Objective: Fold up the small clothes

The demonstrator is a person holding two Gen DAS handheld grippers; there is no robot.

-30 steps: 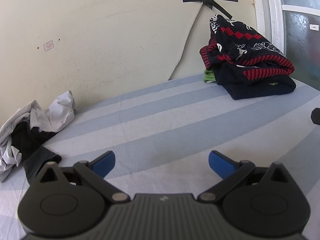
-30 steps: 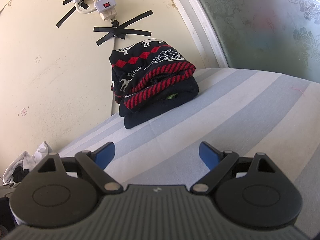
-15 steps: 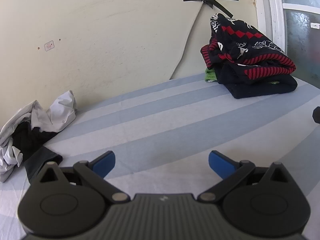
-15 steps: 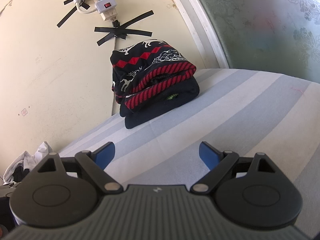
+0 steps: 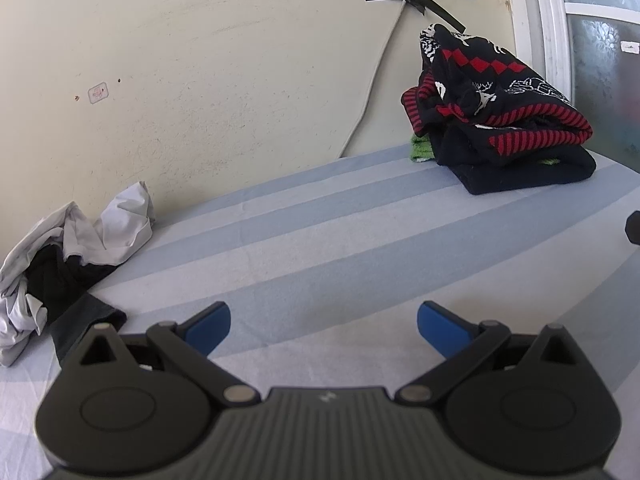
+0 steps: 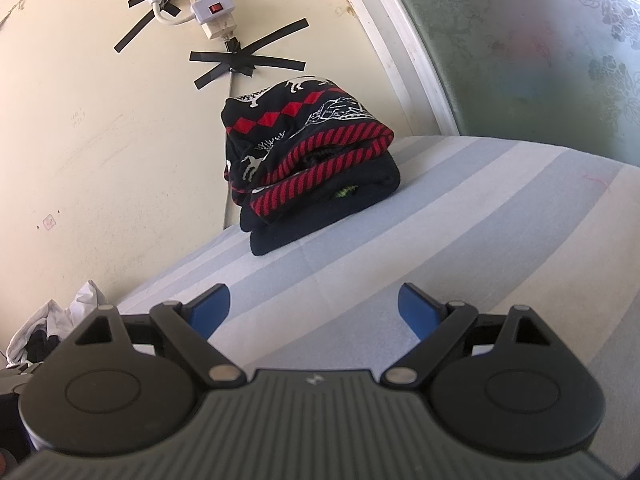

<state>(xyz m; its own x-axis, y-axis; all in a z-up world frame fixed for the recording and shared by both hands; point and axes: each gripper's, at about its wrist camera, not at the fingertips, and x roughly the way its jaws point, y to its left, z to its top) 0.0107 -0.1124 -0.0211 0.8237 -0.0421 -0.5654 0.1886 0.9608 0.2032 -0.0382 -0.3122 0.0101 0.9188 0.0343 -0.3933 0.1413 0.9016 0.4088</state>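
Note:
A folded stack of dark sweaters [image 5: 500,120] with red stripes and white patterns sits at the far right against the wall, a green garment [image 5: 422,148] peeking from under it. The same stack [image 6: 308,160] lies straight ahead in the right wrist view. A crumpled heap of white and black clothes [image 5: 68,256] lies at the left by the wall, seen small as the heap [image 6: 52,328] in the right wrist view. My left gripper [image 5: 324,326] is open above the striped sheet, holding nothing. My right gripper [image 6: 314,308] is open too, empty.
A blue and white striped sheet [image 5: 320,240] covers the surface. A cream wall stands behind, with a power strip [image 6: 208,4] taped up and a cable [image 5: 372,80] running down. A frosted window [image 6: 540,48] is at the right. A dark part [image 5: 633,227] pokes in at the right edge.
The left wrist view has drifted slightly, so the sweater stack sits a little to the right and lower. Both grippers stay open; the clothes have not moved.

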